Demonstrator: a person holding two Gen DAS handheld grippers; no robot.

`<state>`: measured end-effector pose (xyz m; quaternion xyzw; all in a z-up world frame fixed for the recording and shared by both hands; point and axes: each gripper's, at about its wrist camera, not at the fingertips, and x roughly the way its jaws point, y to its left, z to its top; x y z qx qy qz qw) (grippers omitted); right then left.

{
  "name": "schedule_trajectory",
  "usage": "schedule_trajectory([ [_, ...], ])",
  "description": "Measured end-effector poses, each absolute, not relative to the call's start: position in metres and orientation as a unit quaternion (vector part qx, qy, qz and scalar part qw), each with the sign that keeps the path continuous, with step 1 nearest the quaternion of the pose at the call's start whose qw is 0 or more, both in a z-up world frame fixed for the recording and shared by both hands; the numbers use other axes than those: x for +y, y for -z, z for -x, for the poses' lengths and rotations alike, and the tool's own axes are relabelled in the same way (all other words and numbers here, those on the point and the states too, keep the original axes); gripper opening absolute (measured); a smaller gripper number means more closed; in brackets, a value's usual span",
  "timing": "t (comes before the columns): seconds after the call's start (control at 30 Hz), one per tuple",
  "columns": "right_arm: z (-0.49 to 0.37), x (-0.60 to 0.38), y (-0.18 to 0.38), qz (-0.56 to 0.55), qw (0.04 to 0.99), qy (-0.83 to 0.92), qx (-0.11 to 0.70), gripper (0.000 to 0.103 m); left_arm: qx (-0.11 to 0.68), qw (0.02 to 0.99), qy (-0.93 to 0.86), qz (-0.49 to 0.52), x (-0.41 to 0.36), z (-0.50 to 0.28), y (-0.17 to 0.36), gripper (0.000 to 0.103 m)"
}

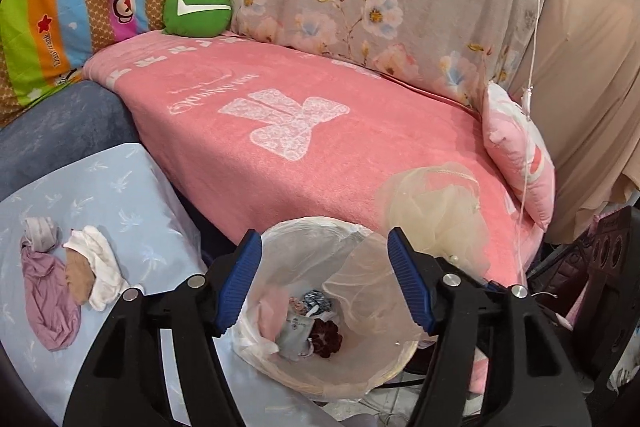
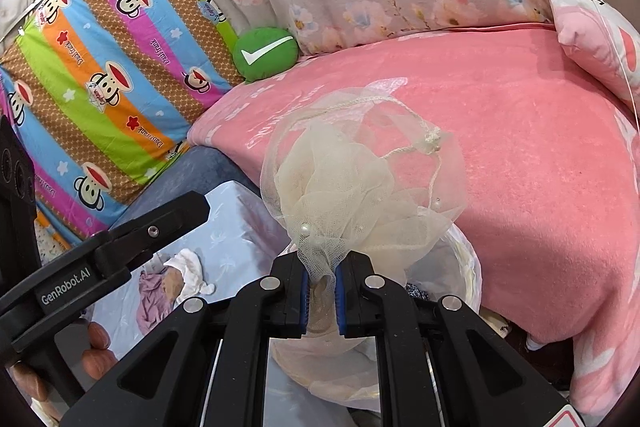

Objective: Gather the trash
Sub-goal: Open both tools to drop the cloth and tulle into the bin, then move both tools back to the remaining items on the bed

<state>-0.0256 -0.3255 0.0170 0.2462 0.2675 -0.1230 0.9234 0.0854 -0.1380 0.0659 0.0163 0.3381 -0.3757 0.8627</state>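
My left gripper (image 1: 324, 267) stands open over a round bin (image 1: 400, 359) lined with a white plastic bag, and nothing is between its blue pads. Scraps of fabric and paper trash (image 1: 308, 327) lie at the bottom of the bin. My right gripper (image 2: 320, 281) is shut on the lower end of a cream mesh bundle (image 2: 352, 187) with a cord and small beads, holding it above the bin's rim (image 2: 472, 267). From the left wrist, that mesh bundle (image 1: 436, 211) hangs at the bin's right edge, one sheer flap reaching inside. One finger (image 2: 160, 223) of the left gripper shows at the left.
A sofa under a pink blanket (image 1: 280, 147) stands behind the bin, with a green round cushion (image 1: 198, 9) and a pink pillow (image 1: 520, 155). Crumpled cloths (image 1: 72, 267) lie on a pale blue table left of the bin. A hand (image 2: 96, 347) grips the left tool's handle.
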Motion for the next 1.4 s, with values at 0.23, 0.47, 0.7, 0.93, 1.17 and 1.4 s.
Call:
schedule_trajectory([
  [0.23, 0.023, -0.323, -0.020, -0.242, 0.927, 0.127, 0.259, 0.027, 0.342, 0.873, 0.347, -0.016, -0.128, -0.092, -0.061, 0.063],
  [0.47, 0.019, -0.319, -0.023, -0.239, 0.929, 0.118, 0.258, 0.031, 0.346, 0.878, 0.330, -0.011, -0.118, -0.094, -0.056, 0.065],
  [0.7, 0.017, -0.311, -0.021, -0.238, 0.927, 0.114, 0.265, 0.036, 0.347, 0.884, 0.314, -0.003, -0.106, -0.096, -0.053, 0.072],
  [0.93, 0.011, -0.301, -0.020, -0.233, 0.928, 0.103, 0.272, 0.037, 0.353, 0.887, 0.298, 0.007, -0.091, -0.099, -0.050, 0.074],
  [1.17, 0.001, -0.282, -0.019, -0.223, 0.929, 0.085, 0.281, 0.038, 0.363, 0.890, 0.277, 0.017, -0.073, -0.104, -0.044, 0.077],
  [1.4, -0.008, -0.261, -0.018, -0.212, 0.930, 0.071, 0.291, 0.038, 0.366, 0.893, 0.261, 0.028, -0.054, -0.109, -0.041, 0.077],
])
